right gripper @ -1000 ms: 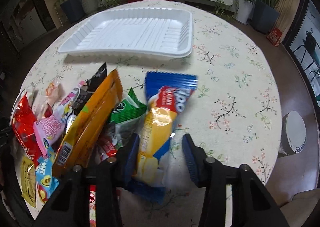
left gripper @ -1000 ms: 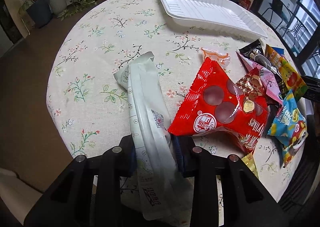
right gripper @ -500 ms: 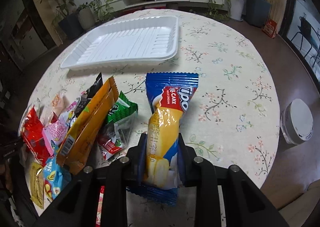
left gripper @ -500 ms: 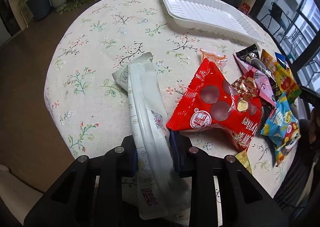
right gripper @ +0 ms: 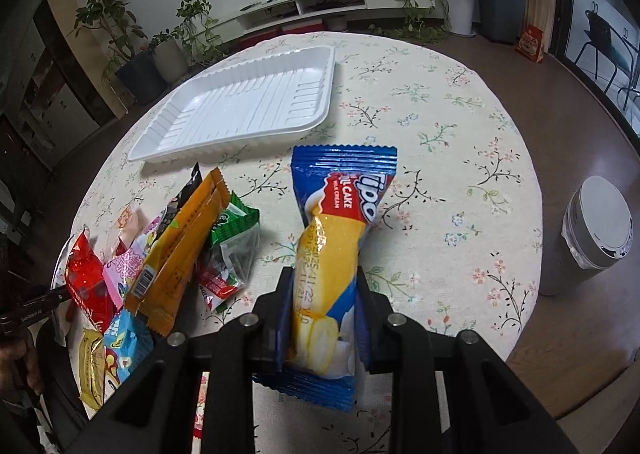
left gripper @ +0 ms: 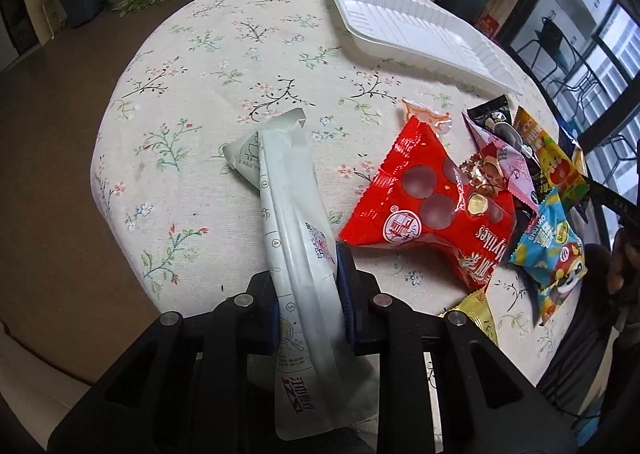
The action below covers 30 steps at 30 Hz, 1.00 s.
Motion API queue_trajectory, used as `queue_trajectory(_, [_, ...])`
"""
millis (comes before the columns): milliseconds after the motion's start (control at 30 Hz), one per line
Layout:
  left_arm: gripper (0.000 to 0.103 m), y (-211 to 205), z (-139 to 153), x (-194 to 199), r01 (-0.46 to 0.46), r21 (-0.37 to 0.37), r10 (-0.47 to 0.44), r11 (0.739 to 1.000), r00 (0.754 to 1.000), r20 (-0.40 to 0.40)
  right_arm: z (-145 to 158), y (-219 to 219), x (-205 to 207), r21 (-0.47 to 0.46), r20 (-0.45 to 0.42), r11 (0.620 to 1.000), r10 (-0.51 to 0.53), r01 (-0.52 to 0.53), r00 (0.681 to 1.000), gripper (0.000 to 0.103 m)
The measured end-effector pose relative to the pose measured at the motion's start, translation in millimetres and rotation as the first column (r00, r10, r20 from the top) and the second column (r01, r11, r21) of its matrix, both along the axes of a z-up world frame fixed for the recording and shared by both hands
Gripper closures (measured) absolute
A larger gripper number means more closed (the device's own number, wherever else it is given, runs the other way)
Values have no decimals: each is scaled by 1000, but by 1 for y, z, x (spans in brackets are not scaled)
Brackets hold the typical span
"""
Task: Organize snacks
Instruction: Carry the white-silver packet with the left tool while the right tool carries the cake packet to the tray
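Across the floral counter (right gripper: 460,126) from the white tray (right gripper: 240,110), we judge both light, crushable packets best gripped mid-length: left gripper (left gripper: 306,294) jaws pinching the pale sachet (left gripper: 292,222), right gripper (right gripper: 324,302) jaws the cake bar (right gripper: 332,238).

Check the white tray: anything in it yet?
Empty. The white tray shows only its bare ribbed floor in both views; the snacks are all outside it, with the right gripper clamped on the blue cake pack.

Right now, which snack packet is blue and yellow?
The Tipo cake packet, pinched in the right tool. The left tool grips a white packet, and the packets in the pile are mostly red, orange, pink or green.
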<state>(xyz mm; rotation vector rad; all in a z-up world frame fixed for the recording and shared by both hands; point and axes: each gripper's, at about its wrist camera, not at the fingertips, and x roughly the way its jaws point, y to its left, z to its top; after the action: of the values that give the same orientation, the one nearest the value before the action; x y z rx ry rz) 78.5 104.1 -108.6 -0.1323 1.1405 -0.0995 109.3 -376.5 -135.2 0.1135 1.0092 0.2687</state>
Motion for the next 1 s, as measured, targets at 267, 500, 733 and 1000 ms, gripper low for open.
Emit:
queue_trajectory(267, [83,13,11,-6,-40,-22,40,999,999,32,5,-3,-3,-1,23,1000,1,-1,1000,74])
queue_trajectory(500, [83,24,37,-10,-46,-54,51,998,995,88,13,-5,-1,22,33,1000,5,-6,999,74])
queue_trajectory(733, [83,11,83,27,6,-45,2,999,984,178,44,1,16,38,88,999,36,-39,995,74])
queue_trajectory(1000, [83,-21,130,118,120,-6,-115,993,966,232,82,23,68,19,136,992,120,-124,983,74])
